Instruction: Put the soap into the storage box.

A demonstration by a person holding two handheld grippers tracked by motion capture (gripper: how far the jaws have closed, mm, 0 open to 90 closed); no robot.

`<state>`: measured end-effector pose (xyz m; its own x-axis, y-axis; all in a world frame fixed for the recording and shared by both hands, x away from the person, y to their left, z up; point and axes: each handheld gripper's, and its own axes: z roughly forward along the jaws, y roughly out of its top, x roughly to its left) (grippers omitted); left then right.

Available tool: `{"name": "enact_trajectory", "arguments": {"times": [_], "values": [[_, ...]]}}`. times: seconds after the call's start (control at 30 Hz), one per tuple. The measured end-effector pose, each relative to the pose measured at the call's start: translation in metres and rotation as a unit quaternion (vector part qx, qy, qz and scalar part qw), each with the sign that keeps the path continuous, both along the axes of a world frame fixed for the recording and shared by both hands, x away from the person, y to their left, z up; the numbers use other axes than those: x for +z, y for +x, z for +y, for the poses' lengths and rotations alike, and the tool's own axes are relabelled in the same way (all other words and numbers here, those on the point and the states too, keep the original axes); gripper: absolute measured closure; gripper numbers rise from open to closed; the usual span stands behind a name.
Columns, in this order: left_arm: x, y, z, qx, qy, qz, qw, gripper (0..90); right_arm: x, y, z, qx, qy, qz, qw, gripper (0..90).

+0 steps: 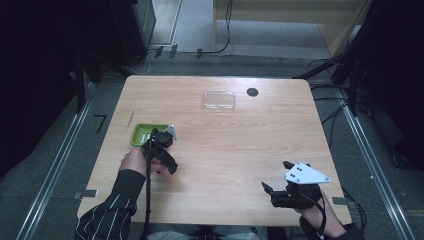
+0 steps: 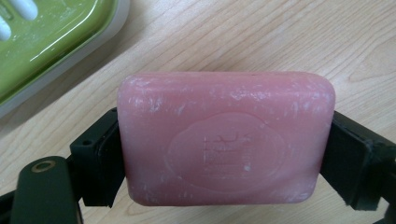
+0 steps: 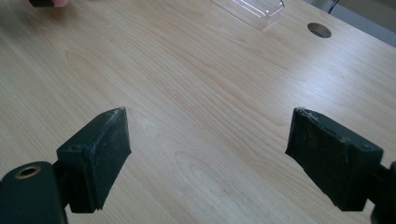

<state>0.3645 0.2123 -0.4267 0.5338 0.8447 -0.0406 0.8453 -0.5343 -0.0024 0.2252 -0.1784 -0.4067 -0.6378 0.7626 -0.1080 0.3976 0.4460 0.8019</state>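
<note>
High view: the left gripper [image 1: 161, 141] sits near the table's [image 1: 240, 150] left edge, just beside a green soap dish [image 1: 142, 133]; the right gripper [image 1: 280, 180] rests near the front right corner, jaws spread. A clear plastic lid [image 1: 219, 100] lies near the far edge. Left gripper view: the left gripper [image 2: 224, 154] clamps a pink soap bar [image 2: 226, 137] by its two ends, above the wood and beside the soap dish [image 2: 51, 42]. Right gripper view: the right gripper [image 3: 208, 154] stands released, bare wood between its pads [image 3: 105, 149].
</note>
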Motion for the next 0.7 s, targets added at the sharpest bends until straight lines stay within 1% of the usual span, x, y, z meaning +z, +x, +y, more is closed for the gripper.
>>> {"name": "enact_trajectory", "arguments": {"times": [0.07, 0.13, 0.47, 0.7], "values": [[0.002, 0.0, 0.002, 0.002, 0.0, 0.0, 1.0, 13.9, 0.0, 0.0, 0.0, 0.0, 0.0, 0.0, 1.0, 13.8], [0.003, 0.0, 0.004, 0.008, -0.003, -0.005, 1.0, 13.8, 0.0, 0.0, 0.0, 0.0, 0.0, 0.0, 1.0, 13.8], [0.007, 0.004, 0.009, 0.022, -0.001, -0.008, 0.9997, 13.9, 0.0, 0.0, 0.0, 0.001, -0.001, 0.0, 1.0, 13.8], [0.009, 0.007, 0.013, 0.026, -0.003, -0.011, 0.9996, 13.9, 0.0, 0.0, 0.0, 0.002, -0.001, -0.001, 1.0, 13.8]]}}
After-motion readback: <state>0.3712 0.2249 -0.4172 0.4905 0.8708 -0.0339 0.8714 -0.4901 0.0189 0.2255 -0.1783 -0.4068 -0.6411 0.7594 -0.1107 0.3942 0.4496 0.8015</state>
